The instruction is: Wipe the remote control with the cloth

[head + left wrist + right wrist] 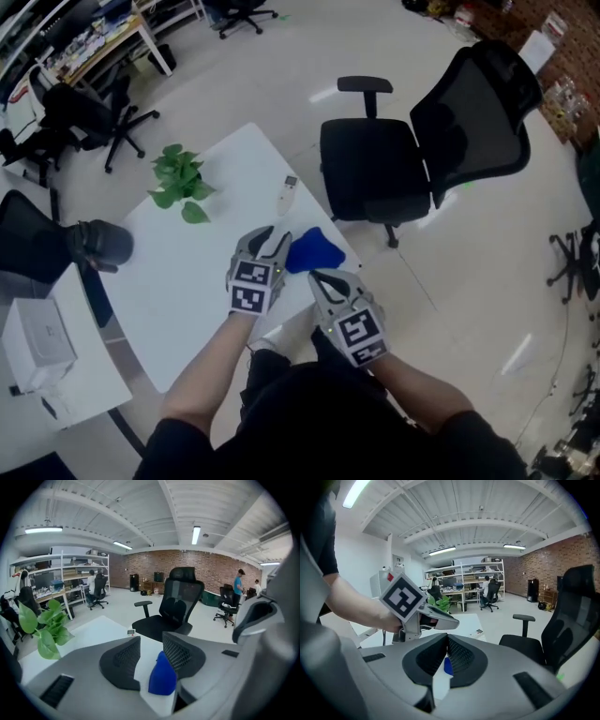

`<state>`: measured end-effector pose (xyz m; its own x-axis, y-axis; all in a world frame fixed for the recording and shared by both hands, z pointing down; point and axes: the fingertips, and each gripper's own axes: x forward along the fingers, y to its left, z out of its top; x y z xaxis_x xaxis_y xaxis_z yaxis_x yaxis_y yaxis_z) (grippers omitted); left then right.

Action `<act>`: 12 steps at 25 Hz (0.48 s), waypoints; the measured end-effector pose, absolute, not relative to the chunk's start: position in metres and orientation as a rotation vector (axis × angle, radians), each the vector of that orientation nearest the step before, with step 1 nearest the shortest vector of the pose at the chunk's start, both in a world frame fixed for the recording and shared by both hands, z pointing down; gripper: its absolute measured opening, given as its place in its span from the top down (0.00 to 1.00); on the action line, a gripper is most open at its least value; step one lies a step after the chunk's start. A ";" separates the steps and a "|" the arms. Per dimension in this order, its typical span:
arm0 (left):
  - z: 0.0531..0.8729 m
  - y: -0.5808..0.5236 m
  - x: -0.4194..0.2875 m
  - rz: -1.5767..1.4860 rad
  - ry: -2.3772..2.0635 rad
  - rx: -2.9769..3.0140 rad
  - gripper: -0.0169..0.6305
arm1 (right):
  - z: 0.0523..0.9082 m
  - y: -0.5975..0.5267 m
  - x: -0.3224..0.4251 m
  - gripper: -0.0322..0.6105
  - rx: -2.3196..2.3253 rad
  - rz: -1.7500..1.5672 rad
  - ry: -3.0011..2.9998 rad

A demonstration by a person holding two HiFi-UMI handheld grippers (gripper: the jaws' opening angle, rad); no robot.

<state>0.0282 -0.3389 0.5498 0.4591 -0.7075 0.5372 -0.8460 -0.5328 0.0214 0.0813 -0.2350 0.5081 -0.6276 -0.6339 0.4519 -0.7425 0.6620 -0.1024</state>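
The white remote control (pixel 288 194) lies near the far edge of the white table (pixel 187 281). It shows small in the left gripper view (pixel 131 632) and in the right gripper view (pixel 478 631). A crumpled blue cloth (pixel 314 251) sits at the table's right edge. My left gripper (pixel 271 240) hovers just left of the cloth, jaws open. The cloth (pixel 162 677) shows in the gap by the right jaw, with nothing gripped. Nearer me, my right gripper (pixel 323 278) is shut and empty, with the cloth (pixel 448 666) just ahead of it.
A green potted plant (pixel 181 180) stands on the table's far left. A black office chair (pixel 394 159) is close beyond the right edge. At left are a black object (pixel 98 244) and a white box (pixel 37 342) on a lower surface.
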 end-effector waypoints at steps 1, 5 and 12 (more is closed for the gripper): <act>0.562 -0.353 0.029 0.717 -1.337 2.400 0.73 | 0.513 -0.241 0.083 0.95 1.082 0.428 -2.490; 0.621 -0.402 0.029 0.831 -1.347 2.291 0.61 | 0.539 -0.263 0.089 0.95 1.047 0.497 -2.453; 0.696 -0.451 0.020 0.927 -1.413 2.150 0.59 | 0.565 -0.288 0.099 0.95 1.070 0.574 -2.398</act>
